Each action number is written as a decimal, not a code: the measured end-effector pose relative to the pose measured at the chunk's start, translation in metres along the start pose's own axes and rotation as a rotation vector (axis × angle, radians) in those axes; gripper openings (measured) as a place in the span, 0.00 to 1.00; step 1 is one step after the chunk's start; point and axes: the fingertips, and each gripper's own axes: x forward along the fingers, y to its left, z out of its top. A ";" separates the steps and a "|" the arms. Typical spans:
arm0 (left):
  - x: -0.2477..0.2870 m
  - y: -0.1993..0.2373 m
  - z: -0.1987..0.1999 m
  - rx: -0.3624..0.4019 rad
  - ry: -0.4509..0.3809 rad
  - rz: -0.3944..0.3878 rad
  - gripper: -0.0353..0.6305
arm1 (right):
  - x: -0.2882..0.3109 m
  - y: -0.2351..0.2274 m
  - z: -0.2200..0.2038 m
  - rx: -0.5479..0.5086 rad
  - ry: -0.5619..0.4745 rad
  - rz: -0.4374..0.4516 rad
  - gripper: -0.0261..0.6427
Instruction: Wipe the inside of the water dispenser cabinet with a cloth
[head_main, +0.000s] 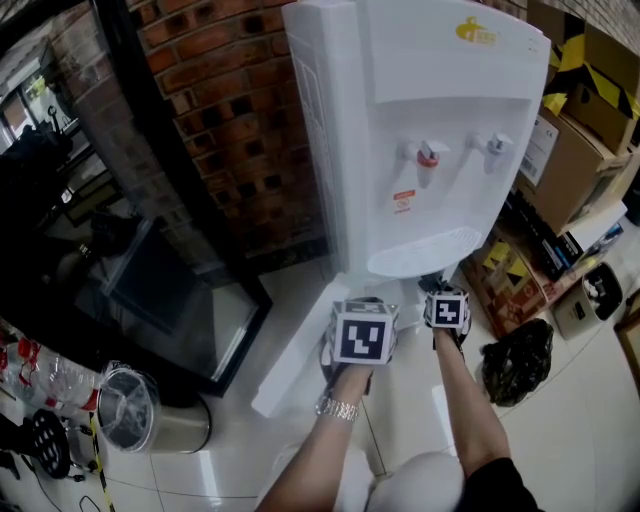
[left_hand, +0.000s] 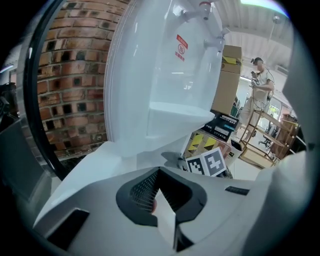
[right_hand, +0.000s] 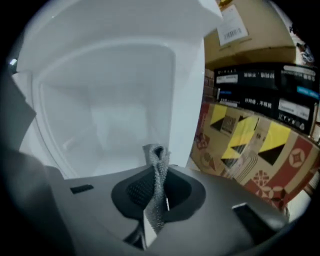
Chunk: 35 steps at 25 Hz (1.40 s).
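Note:
The white water dispenser (head_main: 420, 120) stands against a brick wall, and its low cabinet door (head_main: 295, 365) hangs open to the left. In the right gripper view the white cabinet cavity (right_hand: 110, 100) lies straight ahead. My right gripper (right_hand: 156, 200) is shut on a grey cloth (right_hand: 157, 175), a twisted strip that sticks up out of the jaws just outside the opening. From the head view, the right gripper (head_main: 447, 312) sits below the drip tray. My left gripper (head_main: 362, 338) hovers beside the door. Its jaws (left_hand: 162, 200) look shut, with nothing clearly between them.
Cardboard boxes (head_main: 575, 130) and yellow-and-black printed cartons (right_hand: 250, 140) crowd the dispenser's right side. A black bag (head_main: 515, 360) lies on the floor there. At the left are a dark glass-fronted cabinet (head_main: 150, 290) and a lined bin (head_main: 125, 405). A person (left_hand: 260, 85) stands far off.

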 end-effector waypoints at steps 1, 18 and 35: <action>0.001 -0.001 0.000 0.002 0.002 -0.002 0.06 | 0.004 0.001 -0.014 0.003 0.038 0.008 0.07; 0.009 -0.013 -0.002 0.007 0.012 -0.022 0.06 | -0.041 0.006 0.064 0.007 -0.229 -0.008 0.07; 0.013 -0.014 -0.004 0.004 0.022 -0.029 0.06 | -0.021 0.029 0.008 0.061 -0.093 0.133 0.07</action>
